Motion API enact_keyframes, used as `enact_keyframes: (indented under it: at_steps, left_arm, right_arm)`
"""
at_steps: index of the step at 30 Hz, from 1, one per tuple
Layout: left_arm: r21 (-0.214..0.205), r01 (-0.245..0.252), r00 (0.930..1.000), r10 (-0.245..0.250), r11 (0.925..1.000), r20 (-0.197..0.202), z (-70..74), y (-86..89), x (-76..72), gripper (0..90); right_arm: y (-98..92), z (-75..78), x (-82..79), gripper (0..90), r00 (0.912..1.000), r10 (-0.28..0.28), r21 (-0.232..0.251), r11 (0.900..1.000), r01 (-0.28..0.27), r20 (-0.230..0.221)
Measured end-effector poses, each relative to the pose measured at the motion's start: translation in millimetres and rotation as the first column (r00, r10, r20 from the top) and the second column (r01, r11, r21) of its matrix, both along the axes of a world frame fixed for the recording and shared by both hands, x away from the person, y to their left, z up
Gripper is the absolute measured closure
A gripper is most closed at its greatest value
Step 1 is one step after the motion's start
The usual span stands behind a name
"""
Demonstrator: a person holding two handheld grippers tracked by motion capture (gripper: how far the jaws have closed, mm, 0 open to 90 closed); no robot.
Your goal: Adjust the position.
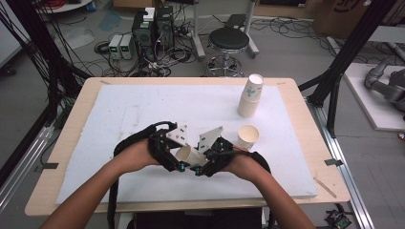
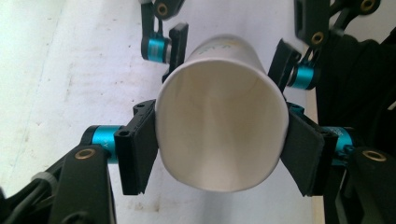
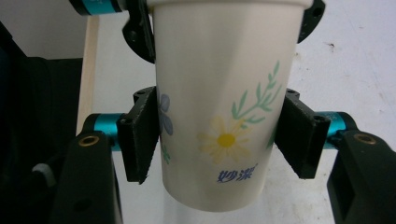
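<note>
Paper cup [image 1: 185, 154]: white with flower print, lying on its side between both grippers, near the front edge of the white board [image 1: 124, 109], about mid-width
Left gripper [image 1: 175, 164]: pads pressed on the cup near its open rim [image 2: 219, 135], one each side, jaws narrow, wall slightly ovalled
Right gripper [image 1: 204, 167]: clamped on the lower body of the same cup [image 3: 224, 116], pads flat on the printed wall, base end free
Other cups: stack [image 1: 251, 95] upright toward the far right corner; single cup [image 1: 248, 136] upright just right of the grippers, apart from them
Step in hand: judged as pulling one cup apart from another nested in it, or a hand-over; cannot tell if a second cup sits inside
Do it well: keep squeeze light so the rim does not crush, pull straight along the cup axis, no twisting, keep both pads square to the wall
Risk: thin paper buckles, cup slips out of the tapered end
</note>
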State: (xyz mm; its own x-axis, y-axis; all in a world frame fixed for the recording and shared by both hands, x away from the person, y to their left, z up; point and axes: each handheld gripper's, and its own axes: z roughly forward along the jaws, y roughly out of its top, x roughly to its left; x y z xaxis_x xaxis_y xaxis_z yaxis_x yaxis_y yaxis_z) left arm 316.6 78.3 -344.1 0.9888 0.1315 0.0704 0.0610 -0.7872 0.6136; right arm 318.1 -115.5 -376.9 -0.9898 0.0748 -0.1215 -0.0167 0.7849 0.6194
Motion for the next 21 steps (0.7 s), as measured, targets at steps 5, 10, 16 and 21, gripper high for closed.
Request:
enact_keyframes:
  at_steps: [5,10,16,21]
  left_arm:
    - [-0.013,-0.004,1.0,0.004,0.9999,0.006,-0.6,-0.6,-0.4,33.5]
    - [-0.037,-0.016,0.9999,0.016,0.9992,0.0,-1.7,1.8,-0.2,32.7]
    - [-0.155,-0.039,0.9991,0.041,0.9872,0.012,-2.5,10.6,0.3,16.9]
    - [-0.242,-0.029,0.9988,0.037,0.9699,0.032,-2.8,24.2,-3.3,17.2]
  right_arm:
    - [1.7,-1.8,0.6,37.4,0.9999,-0.008,-0.011,0.9999,0.008,-0.01]
    - [1.3,-2.9,1.0,38.4,0.9996,-0.014,0.003,0.9999,0.014,-0.023]
    - [-0.7,-2.7,1.6,38.1,0.9991,-0.023,0.009,0.9997,0.023,-0.037]
    - [-8.9,-2.3,3.4,37.8,0.9979,-0.031,0.046,0.9983,0.034,-0.056]
